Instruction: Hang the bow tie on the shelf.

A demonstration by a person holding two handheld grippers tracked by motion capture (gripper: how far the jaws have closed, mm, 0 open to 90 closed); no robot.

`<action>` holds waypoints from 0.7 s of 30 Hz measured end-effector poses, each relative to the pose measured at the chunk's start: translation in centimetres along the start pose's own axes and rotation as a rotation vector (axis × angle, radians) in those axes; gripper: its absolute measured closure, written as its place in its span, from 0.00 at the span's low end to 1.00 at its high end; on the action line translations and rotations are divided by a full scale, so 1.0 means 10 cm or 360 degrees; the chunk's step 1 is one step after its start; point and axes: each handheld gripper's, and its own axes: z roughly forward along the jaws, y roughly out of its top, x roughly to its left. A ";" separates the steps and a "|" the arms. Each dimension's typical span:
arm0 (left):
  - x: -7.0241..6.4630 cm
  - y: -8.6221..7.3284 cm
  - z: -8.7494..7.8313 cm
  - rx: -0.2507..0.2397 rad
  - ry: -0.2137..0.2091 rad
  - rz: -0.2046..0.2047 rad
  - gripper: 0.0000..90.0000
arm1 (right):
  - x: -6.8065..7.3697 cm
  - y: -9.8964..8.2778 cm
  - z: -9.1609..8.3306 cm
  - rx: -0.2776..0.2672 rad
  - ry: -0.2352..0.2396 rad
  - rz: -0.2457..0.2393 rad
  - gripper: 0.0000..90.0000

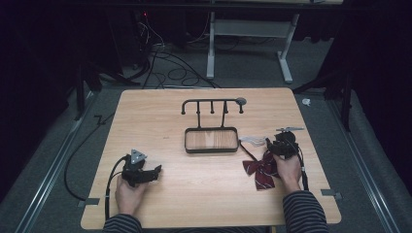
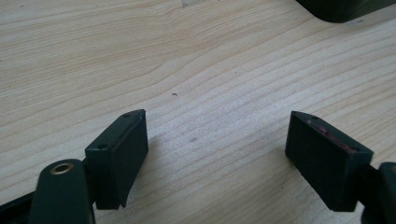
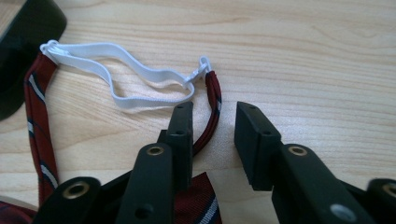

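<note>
Right claw (image 3: pixel 212 140) parted astride the bow tie's red strap (image 3: pixel 212 109) — close squarely on it; left claw (image 2: pixel 217 158) parted over bare bench (image 2: pixel 196 56).

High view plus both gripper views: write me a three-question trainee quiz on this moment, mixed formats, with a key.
1. True or false: the dark red striped bow tie hangs on the black metal hook rack with tray.
2. Which hand-held gripper is beside the bow tie? A. left hand-held gripper B. right hand-held gripper
3. Fill in: the white elastic strap lies flat on the light wooden ____.

Key:
1. False; it lies on the table near the right hand-held gripper.
2. B; its jaws stand open over one red strap end, while the left one's open jaws hold nothing.
3. table.
</note>
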 end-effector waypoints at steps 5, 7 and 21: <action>0.00 0.00 0.00 0.0000 0.0000 0.0000 0.24 | 0.03 0.00 0.03 0.0017 0.0002 -0.0048 0.91; 0.00 0.00 0.00 0.0000 0.0000 0.0000 0.24 | 0.05 0.00 0.03 0.0021 0.0002 -0.0075 0.98; 0.00 0.00 0.00 -0.0002 0.0004 0.0001 0.24 | 0.10 0.03 -0.18 -0.0134 0.0049 -0.0173 1.00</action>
